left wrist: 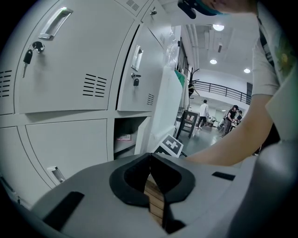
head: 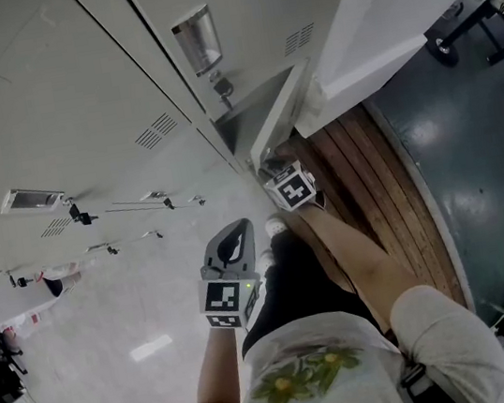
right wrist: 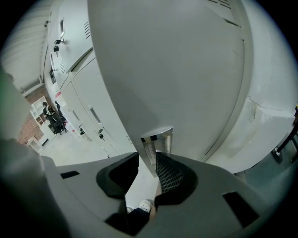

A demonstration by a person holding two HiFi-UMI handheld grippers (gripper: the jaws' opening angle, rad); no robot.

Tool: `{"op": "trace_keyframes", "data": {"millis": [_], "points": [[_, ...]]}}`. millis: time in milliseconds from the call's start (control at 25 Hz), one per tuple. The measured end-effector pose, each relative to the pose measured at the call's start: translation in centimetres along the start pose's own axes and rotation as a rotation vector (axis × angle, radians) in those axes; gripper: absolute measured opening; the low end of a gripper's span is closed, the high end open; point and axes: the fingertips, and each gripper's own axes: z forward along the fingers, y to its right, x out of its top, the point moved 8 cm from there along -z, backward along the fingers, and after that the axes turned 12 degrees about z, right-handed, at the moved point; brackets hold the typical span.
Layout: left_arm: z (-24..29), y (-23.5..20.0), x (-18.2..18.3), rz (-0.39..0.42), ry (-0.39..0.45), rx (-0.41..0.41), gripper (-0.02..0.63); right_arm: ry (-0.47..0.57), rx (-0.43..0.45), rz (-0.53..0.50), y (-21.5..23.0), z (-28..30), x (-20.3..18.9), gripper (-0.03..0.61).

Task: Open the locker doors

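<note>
A lower locker door (head: 279, 117) stands swung out from its compartment (head: 242, 123). My right gripper (head: 270, 161) is at that door's free edge. In the right gripper view its jaws (right wrist: 151, 157) are closed round the door's chrome handle (right wrist: 157, 142), with the mesh pad against it. My left gripper (head: 236, 236) hangs free in front of the lockers, shut with nothing in it; its tips (left wrist: 150, 157) meet. From the left gripper view the open compartment (left wrist: 126, 139) shows a small pinkish item inside. The other grey locker doors (left wrist: 70, 60) are closed, with handles and keys.
A closed locker above has a chrome handle (head: 196, 39) and a hanging key (head: 222, 87). A large white panel (head: 393, 12) juts out at upper right. A wooden strip (head: 362, 178) borders dark floor (head: 475, 170). Black chair legs (head: 480, 27) stand beyond. People (left wrist: 203, 111) are far off.
</note>
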Motion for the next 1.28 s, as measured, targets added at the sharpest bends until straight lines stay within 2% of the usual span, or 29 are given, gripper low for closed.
{"op": "trace_keyframes", "data": {"millis": [160,360,720,880,1280], "points": [[0.1,0.1,0.4,0.008,0.028,-0.003,0.028,0.0,0.001,0.013,0.1,-0.3,-0.3,0.127],[0.1,0.4,0.1,0.006,0.009,-0.019,0.028,0.001,-0.011,0.023,0.2,-0.7,-0.7,0.127],[0.4,0.6,0.5,0.017,0.027,-0.031,0.028,0.003,-0.023,0.039,0.4,-1.3,-1.5,0.121],[0.4,0.9,0.2,0.013,-0.012,-0.046,0.028,0.005,-0.028,0.041,0.5,-1.6,-1.8,0.101],[0.8,1.3,0.8,0.028,0.026,-0.046,0.028,0.0,-0.022,0.063,0.8,-2.5,-2.9,0.06]]}}
